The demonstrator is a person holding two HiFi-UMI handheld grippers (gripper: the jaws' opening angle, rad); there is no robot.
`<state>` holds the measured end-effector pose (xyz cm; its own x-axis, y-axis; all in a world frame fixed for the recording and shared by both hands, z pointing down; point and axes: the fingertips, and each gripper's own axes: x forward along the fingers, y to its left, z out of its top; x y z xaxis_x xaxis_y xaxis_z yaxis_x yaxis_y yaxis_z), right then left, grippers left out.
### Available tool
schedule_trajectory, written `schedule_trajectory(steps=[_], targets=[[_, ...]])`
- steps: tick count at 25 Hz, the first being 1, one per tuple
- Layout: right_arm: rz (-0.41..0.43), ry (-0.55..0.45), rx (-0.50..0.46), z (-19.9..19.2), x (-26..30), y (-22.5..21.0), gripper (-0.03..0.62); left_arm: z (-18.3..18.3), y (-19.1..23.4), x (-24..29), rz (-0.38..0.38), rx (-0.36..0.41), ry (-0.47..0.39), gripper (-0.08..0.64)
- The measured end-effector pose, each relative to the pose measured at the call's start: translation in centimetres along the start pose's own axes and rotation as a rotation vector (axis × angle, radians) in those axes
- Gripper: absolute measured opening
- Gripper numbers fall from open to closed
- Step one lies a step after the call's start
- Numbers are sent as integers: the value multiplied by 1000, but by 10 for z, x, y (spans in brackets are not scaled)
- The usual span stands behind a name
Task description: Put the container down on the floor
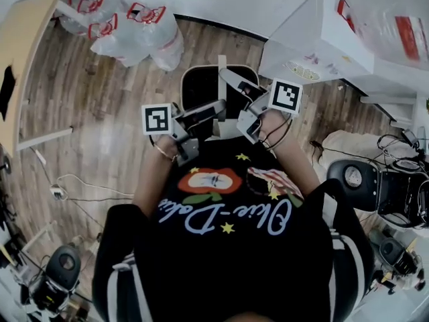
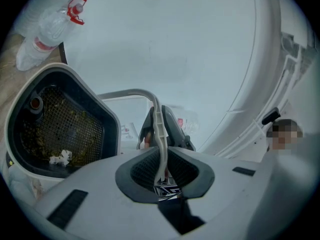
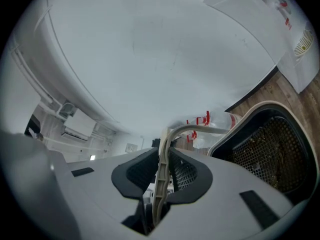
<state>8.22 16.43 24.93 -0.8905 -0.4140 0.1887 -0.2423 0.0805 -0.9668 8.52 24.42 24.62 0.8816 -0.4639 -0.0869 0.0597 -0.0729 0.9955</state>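
Black printed shirt [image 1: 228, 247] of the person fills the lower half of the head view, nearest the lens. Just beyond it, at 12 o'clock from the shirt, both tools meet on one part.

Left gripper [image 2: 161, 156]: jaws drawn in close, pads pressing on the thin pale handle [image 2: 134, 92] that runs up between them. Right gripper [image 3: 162, 171]: jaws likewise narrowed onto the same handle, clamped from the opposite side. Neither tool holds anything else.

Container [image 1: 200, 86]: white shell with a black interior, hanging from the handle directly ahead of the two grippers, at 12 o'clock in the head view. In the left gripper view it lies at 9 o'clock of the jaws, with its mouth turned toward the camera, showing a mesh basket [image 2: 65, 126] with yellowish crumbs and a white scrap [image 2: 61, 157].

Wooden floor [image 1: 100, 133] spreads beneath and around. Bagged plastic bottles [image 1: 127, 29] lie at 11 o'clock, and a white cabinet [image 1: 322, 39] stands at 1 o'clock.

Progress, as judged: the container appears to be carried clear of the floor at about chest level, so the task's one step is not yet done. What is left is to lower it onto a bare patch of boards ahead, let it settle upright, then open both sets of jaws off the handle. With the mouth tilted as it is, crumbs may spill if it is lowered unevenly.
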Motion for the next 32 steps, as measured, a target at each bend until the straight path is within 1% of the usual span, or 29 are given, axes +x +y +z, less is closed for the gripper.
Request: schedule_trajectory(steps=[7,12,17,19,22,25,29,32], targets=[[4,55,-5,37,33,-8,57,46,10,13,18,-8,-51,46],[-5,92,-2,68,49,-22,57,77,22,30,32,-8,-83,46],[2,127,-1,95,69,-25,57,108,27,43,29,-4,-113,46],[1,139,-4,104,75,-27,57,118,29,49,26,-9,-124,46],[-4,158,-12,120,80,-30,57,131,33,58,40,-17,-141,46],[9,180,-12,138,87,-33,57,147,36,71,38,-13,-157,46],[7,206,-13,162,96,-53,57,166,56,88,53,-29,-182,46],[14,231,-14,172,102,-61,57,175,64,94,63,-23,-199,46]])
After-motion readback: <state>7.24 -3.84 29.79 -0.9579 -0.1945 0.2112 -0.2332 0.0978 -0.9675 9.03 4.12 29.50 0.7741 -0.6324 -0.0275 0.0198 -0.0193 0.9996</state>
